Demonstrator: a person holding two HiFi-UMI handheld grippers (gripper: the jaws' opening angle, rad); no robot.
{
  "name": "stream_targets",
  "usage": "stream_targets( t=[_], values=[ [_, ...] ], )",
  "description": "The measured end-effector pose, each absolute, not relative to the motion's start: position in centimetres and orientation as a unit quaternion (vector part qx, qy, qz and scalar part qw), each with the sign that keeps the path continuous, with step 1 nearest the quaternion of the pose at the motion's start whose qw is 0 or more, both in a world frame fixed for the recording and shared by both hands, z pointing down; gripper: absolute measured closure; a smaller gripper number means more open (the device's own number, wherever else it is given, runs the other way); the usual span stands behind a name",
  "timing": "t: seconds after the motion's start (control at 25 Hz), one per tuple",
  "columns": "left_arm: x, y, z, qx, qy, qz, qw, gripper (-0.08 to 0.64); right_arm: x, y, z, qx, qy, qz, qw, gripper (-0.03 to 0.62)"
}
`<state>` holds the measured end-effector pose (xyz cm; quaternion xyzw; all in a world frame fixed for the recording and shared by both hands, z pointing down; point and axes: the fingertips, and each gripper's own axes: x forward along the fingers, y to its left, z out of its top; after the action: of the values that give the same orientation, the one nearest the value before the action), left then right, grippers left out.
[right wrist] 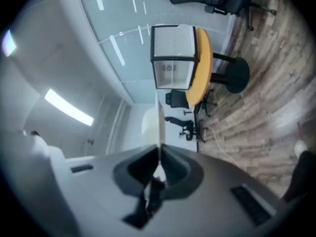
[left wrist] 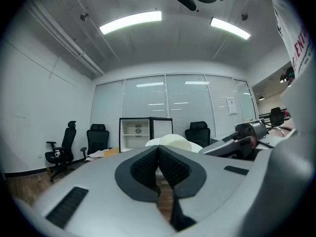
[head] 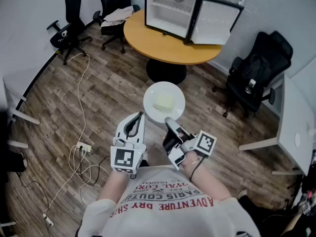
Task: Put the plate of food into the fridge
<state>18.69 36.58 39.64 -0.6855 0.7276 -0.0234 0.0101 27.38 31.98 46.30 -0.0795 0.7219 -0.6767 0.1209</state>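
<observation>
A white plate [head: 175, 95] carrying a pale block of food [head: 164, 101] hangs in the air over the wood floor. My right gripper [head: 169, 122] is shut on the plate's near rim; in the right gripper view the plate [right wrist: 159, 125] shows edge-on, pinched between the jaws. My left gripper [head: 139, 117] is beside the plate's left edge, shut and holding nothing; its jaws [left wrist: 158, 154] meet. The small fridge [head: 173, 10] stands open on the round wooden table [head: 148, 38] ahead, its door [head: 213, 21] swung right. It also shows in the left gripper view [left wrist: 144, 131].
Black office chairs [head: 71, 23] stand at the back left, another [head: 259, 68] at the right. A white cable and power strip [head: 83, 146] lie on the floor at the left. A white desk [head: 296, 122] runs along the right edge.
</observation>
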Motion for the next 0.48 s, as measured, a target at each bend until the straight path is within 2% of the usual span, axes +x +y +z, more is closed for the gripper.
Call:
stream_targets(
  t=[0.48],
  values=[
    [18.0,34.8,40.3,-0.693,0.720,-0.039,0.005,0.532,26.5,30.8,46.5,-0.089,0.721,-0.677,0.118,0.555]
  ],
)
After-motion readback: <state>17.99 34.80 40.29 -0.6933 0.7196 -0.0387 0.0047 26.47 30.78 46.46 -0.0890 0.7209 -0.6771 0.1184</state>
